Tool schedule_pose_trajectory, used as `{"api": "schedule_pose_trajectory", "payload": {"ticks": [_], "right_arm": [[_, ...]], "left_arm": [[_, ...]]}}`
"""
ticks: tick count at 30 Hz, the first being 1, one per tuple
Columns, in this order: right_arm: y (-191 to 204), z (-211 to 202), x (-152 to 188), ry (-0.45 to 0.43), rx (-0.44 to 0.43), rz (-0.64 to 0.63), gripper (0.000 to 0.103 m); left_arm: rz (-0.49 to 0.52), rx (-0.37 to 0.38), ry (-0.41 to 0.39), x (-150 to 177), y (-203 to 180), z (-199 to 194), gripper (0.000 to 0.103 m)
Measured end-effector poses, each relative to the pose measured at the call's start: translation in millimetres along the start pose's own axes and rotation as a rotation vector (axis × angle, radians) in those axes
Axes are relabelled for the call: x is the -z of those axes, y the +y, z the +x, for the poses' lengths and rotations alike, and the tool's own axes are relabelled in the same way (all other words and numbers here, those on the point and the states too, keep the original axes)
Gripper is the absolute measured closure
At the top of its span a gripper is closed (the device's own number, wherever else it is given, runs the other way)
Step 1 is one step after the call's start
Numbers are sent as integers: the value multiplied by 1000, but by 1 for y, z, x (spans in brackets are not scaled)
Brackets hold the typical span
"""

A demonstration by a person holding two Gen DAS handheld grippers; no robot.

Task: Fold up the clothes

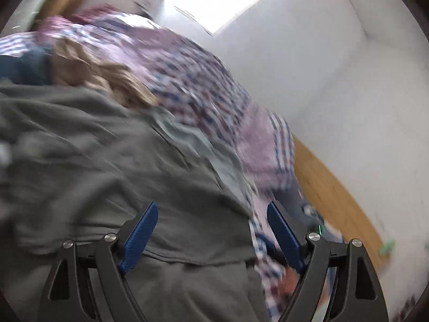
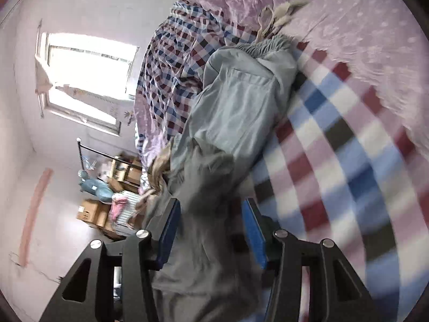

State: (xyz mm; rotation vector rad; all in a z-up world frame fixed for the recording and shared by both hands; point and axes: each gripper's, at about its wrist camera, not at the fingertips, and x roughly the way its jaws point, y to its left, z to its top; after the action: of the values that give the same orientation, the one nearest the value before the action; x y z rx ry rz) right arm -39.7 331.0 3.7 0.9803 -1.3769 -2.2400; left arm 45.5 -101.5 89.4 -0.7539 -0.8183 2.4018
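Note:
A dark grey garment lies crumpled on the checked bedspread. My left gripper hovers over it with its blue pads wide apart, and cloth lies below them, not pinched. In the right wrist view the same grey garment runs between the pads of my right gripper. That gripper is open, with a gap showing beside the right pad. A pale blue-grey shirt with a chest pocket lies just beyond the grey garment. The left view is blurred.
A tan garment and a grey ribbed knit lie beside the pile. A lilac dotted quilt covers the far part of the bed. Cardboard boxes stand on the floor below a bright window. A wooden strip borders the white wall.

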Motion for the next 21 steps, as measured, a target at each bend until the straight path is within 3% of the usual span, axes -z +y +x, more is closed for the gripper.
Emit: {"api": "schedule_pose_trajectory", "payload": {"ticks": [4, 7, 9, 12, 14, 15, 18, 21], "right_arm": [[3, 40, -24, 85, 75, -16, 50], [8, 64, -37, 124, 77, -35, 50], [10, 76, -47, 131, 25, -19, 50], [24, 86, -60, 129, -141, -18, 50], [37, 90, -66, 128, -158, -59, 50], [40, 94, -68, 141, -146, -73, 50], [46, 109, -72, 195, -2, -131, 51], [49, 121, -73, 251, 218, -202, 52]], "left_arm": [[10, 42, 68, 24, 0, 23, 17], [9, 52, 112, 32, -2, 39, 17], [-16, 80, 123, 35, -4, 43, 17], [-61, 116, 125, 34, -6, 44, 17], [-84, 131, 109, 28, -3, 41, 17], [-95, 138, 101, 25, -2, 40, 17], [-154, 150, 84, 18, 5, 39, 17], [-187, 153, 79, 14, 9, 41, 17]]}}
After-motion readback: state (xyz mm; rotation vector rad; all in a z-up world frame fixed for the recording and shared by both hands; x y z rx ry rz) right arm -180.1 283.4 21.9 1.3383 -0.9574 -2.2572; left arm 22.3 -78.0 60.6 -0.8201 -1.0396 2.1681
